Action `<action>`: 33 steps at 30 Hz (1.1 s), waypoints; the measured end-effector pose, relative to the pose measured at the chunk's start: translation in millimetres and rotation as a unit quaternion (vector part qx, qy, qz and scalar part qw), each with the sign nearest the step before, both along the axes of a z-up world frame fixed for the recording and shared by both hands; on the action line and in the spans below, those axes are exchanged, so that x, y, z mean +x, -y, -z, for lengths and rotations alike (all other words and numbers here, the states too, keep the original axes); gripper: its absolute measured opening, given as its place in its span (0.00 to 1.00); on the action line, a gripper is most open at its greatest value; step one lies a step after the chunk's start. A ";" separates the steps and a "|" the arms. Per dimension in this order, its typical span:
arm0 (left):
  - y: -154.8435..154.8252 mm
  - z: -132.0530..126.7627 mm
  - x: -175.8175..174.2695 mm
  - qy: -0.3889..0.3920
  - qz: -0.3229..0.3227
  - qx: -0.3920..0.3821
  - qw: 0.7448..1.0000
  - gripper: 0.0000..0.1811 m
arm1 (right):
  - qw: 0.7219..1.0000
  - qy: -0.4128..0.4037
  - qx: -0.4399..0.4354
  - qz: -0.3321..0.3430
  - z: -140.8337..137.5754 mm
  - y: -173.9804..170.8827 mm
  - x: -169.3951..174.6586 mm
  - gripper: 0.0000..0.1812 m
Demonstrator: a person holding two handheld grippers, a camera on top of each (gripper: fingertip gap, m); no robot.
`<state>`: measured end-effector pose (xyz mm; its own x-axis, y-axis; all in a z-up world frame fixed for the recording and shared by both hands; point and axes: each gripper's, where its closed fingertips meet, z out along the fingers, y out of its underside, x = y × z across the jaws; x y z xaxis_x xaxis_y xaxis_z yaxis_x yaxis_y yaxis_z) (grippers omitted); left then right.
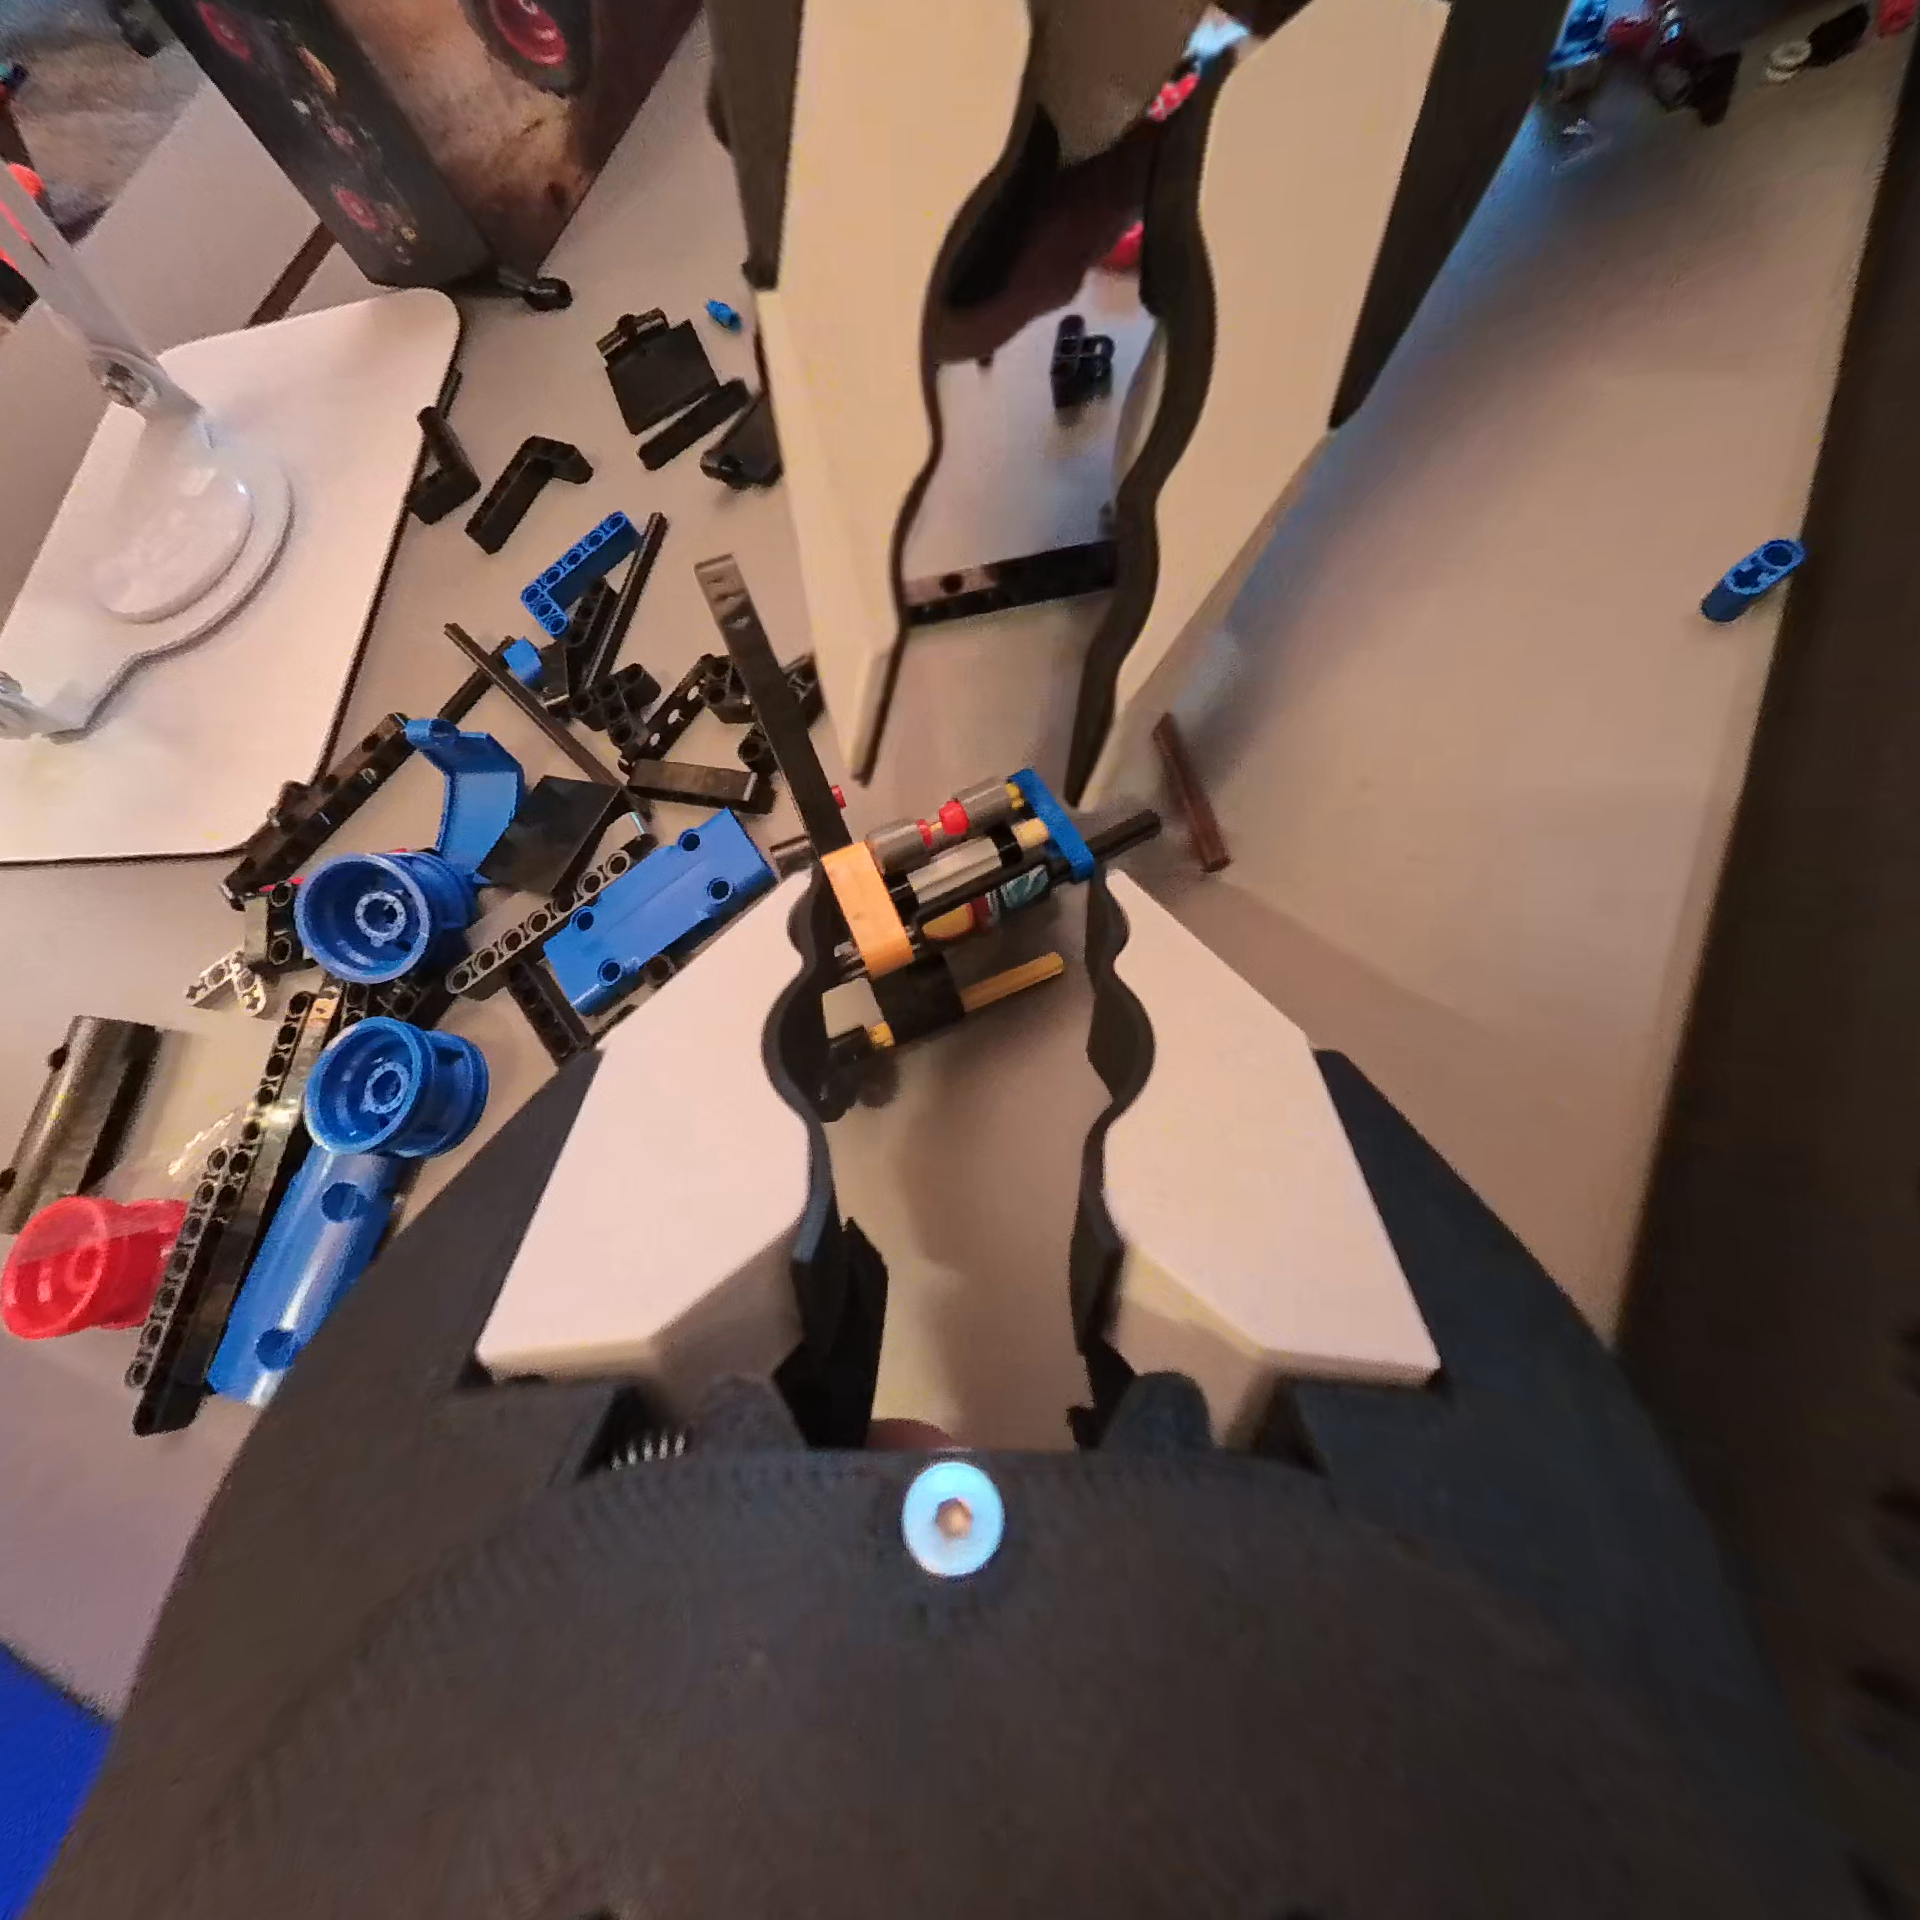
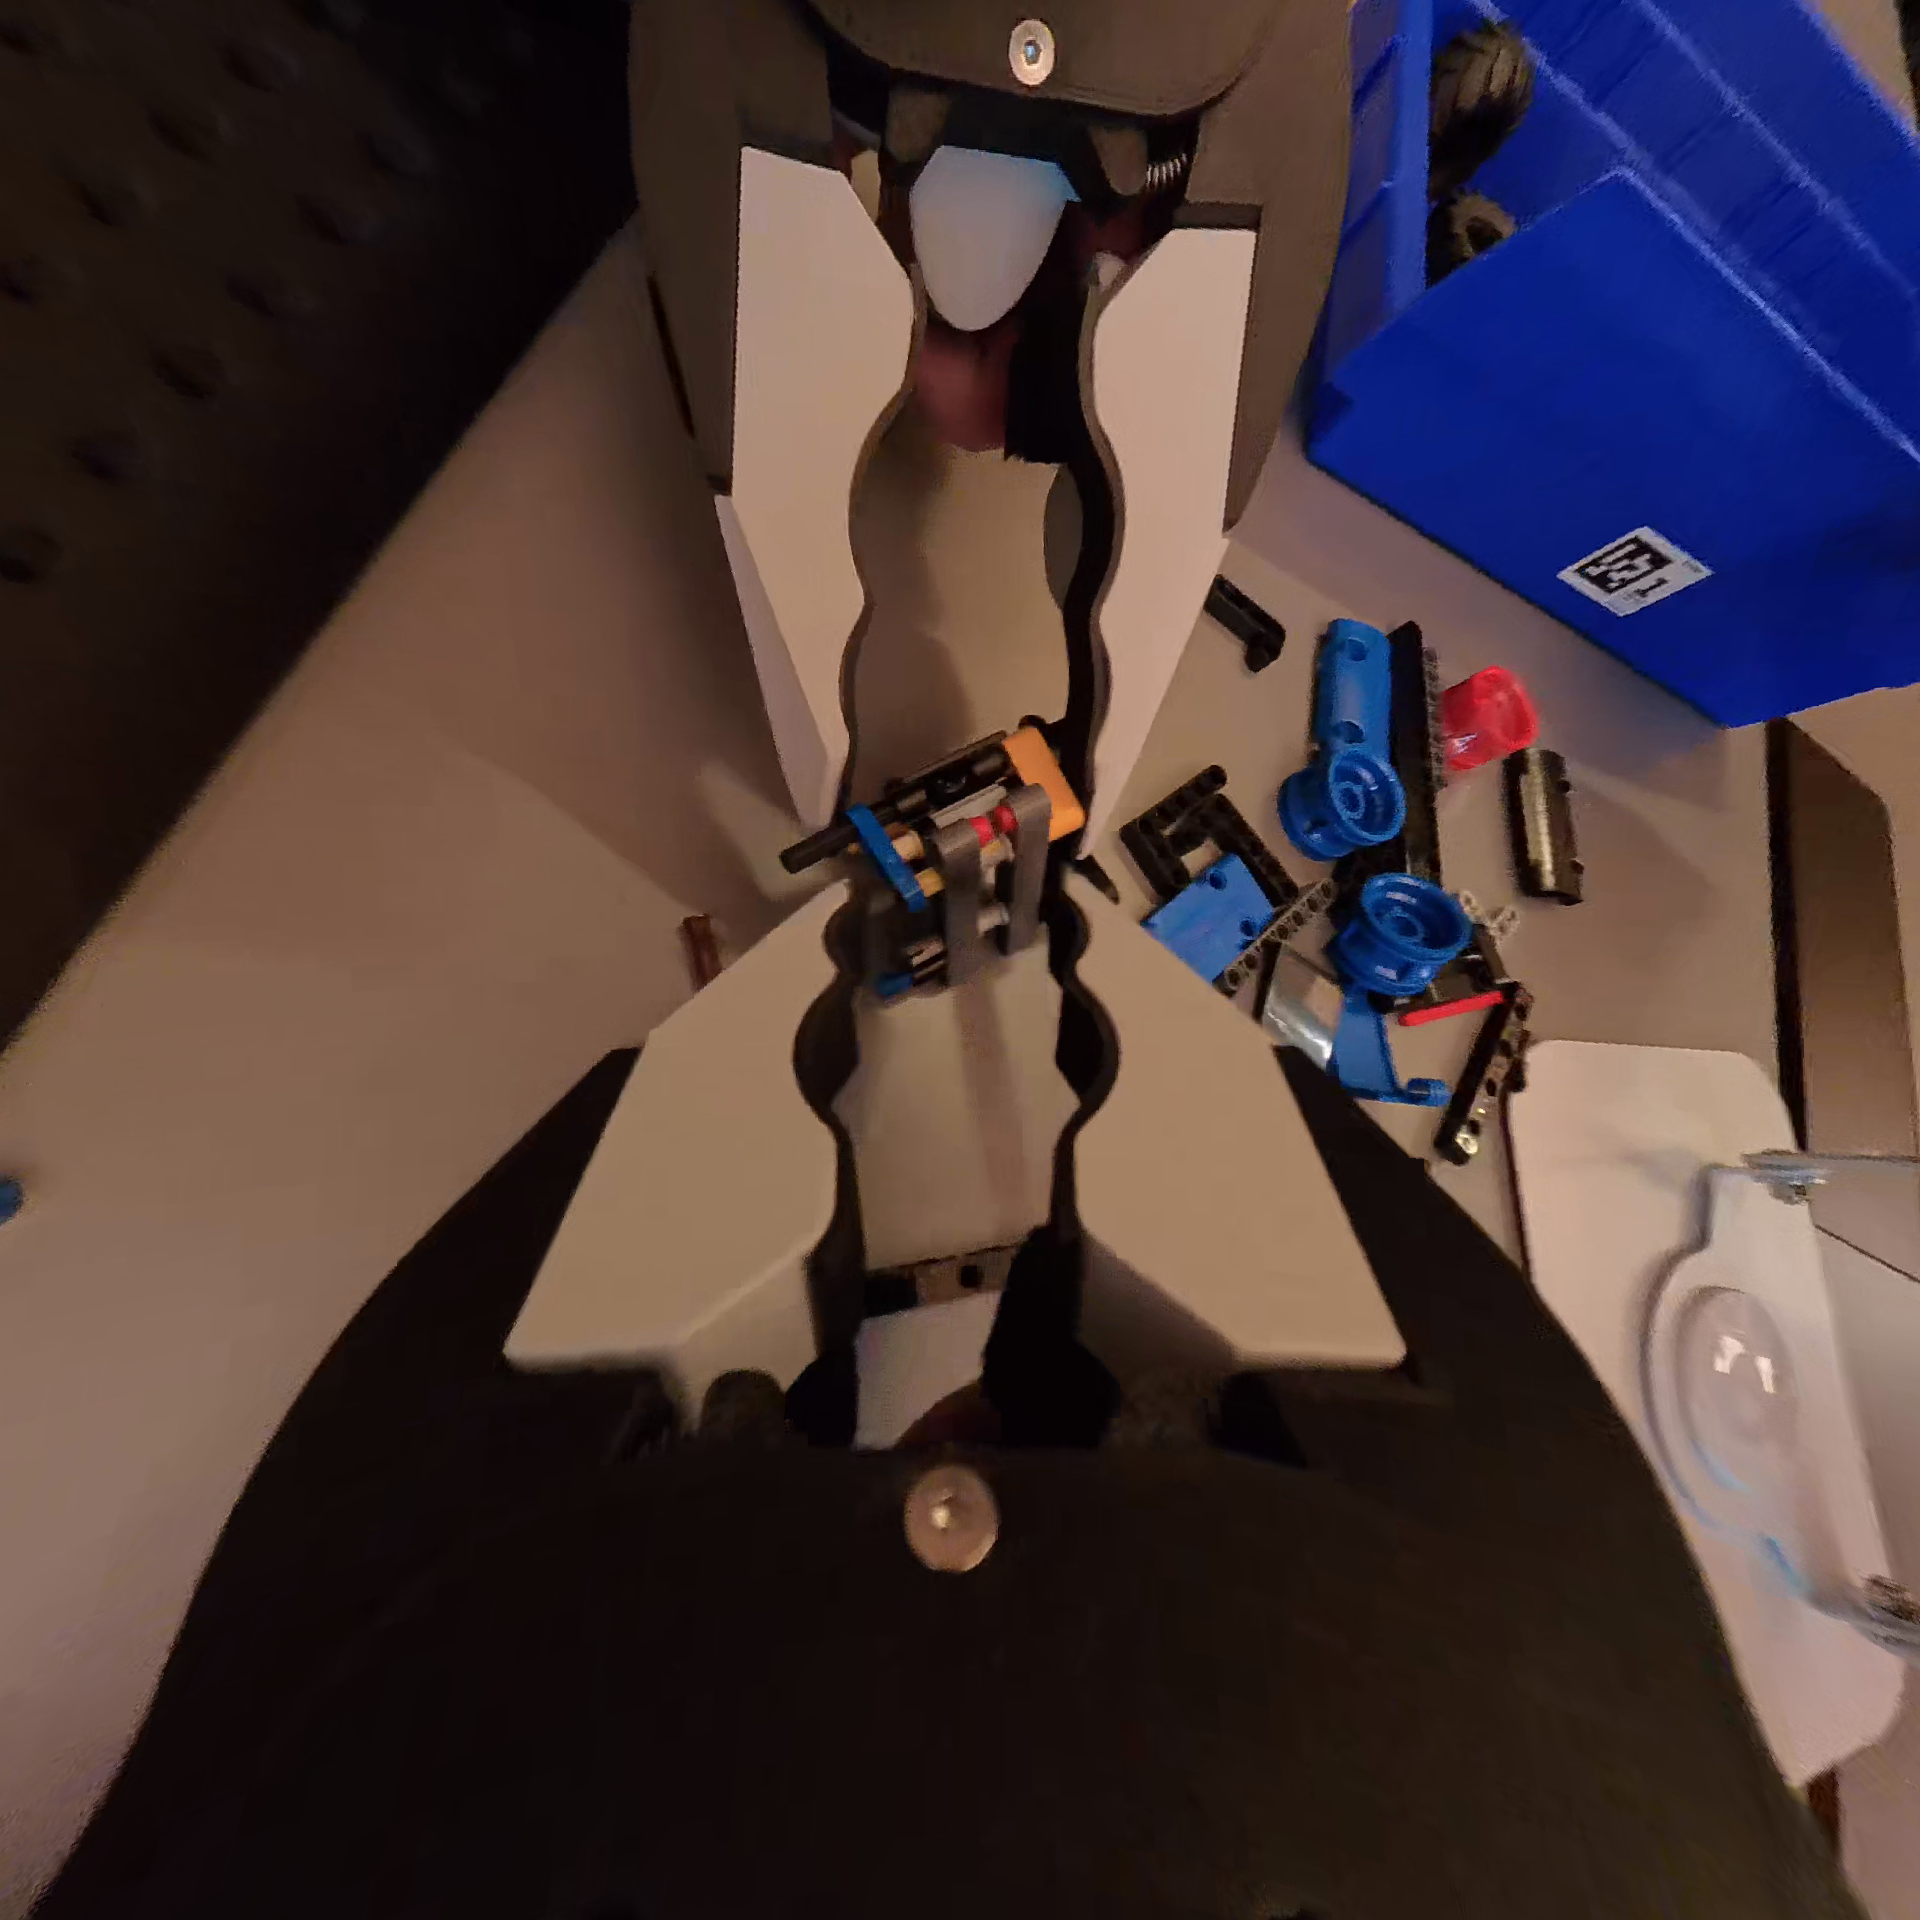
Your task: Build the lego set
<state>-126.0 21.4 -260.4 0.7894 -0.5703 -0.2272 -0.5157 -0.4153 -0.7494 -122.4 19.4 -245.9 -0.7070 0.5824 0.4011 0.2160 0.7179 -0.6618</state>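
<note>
While the two tools meet tip to tip over the tabletop (image 1: 1403,831), a small lego sub-assembly (image 1: 956,904) hangs between them. The left tool (image 1: 951,925) is clenched on its orange end, the block pressed between the fingertips, with black beams, grey sleeves and a blue end plate sticking out forward. The right tool (image 2: 951,914) comes in from the opposite side and its tips bracket the grey frame end of the same piece (image 2: 961,862); it looks closed on it, though the contact on one side is hard to make out (the dark pad edges hide it). A black axle pokes out past the blue plate, free of either tool.

Outward from the grasp, the build looks to be at an early stage. Only this compact core is joined. Beside it on the tabletop lies a loose heap: two blue wheel hubs (image 1: 379,997), blue panels (image 1: 655,914), many black beams (image 1: 520,488), a red translucent piece (image 1: 78,1262) and a lone small blue connector (image 1: 1751,577) well apart on the other side. A blue bin (image 2: 1621,395) stands near the heap, holding what seem to be black tyres. Wheels, panels and most beams are left to fit, so I judge most of the work remains.
</note>
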 end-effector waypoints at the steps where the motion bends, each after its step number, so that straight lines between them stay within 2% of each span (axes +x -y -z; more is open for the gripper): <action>1: 0.5 0.1 2.1 0.006 0.006 -0.001 1.000 0.25 | 1.000 -0.001 0.003 -0.006 -0.5 1.0 0.0 0.19; 3: 0.1 -0.3 3.2 0.002 0.010 0.000 1.000 0.25 | 1.000 -0.006 0.010 -0.021 -1.0 3.4 -1.6 0.23; 8: -0.9 0.5 7.4 0.001 0.021 -0.004 1.000 0.25 | 0.998 0.037 -0.004 -0.048 4.6 4.5 -3.4 0.23; 18: -6.0 2.0 -1.1 -0.044 -0.012 0.011 0.999 0.31 | 0.997 0.040 -0.052 -0.026 1.4 2.2 -13.2 0.23; 22: -9.9 -4.9 -10.9 -0.066 -0.040 0.033 0.996 0.41 | 0.996 0.043 -0.074 -0.017 -0.8 1.2 -14.7 0.26; 26: -7.8 -2.9 -15.6 -0.090 -0.052 0.031 0.994 0.39 | 0.996 0.049 -0.076 -0.022 3.0 2.7 -15.1 0.25; 30: -3.6 -3.7 -16.1 -0.077 -0.067 0.030 0.994 0.29 | 0.994 0.056 -0.091 -0.029 3.7 4.7 -16.4 0.23; 33: -1.0 -4.7 -15.0 -0.069 -0.077 0.025 0.994 0.29 | 0.993 0.060 -0.098 -0.034 3.6 6.8 -15.5 0.23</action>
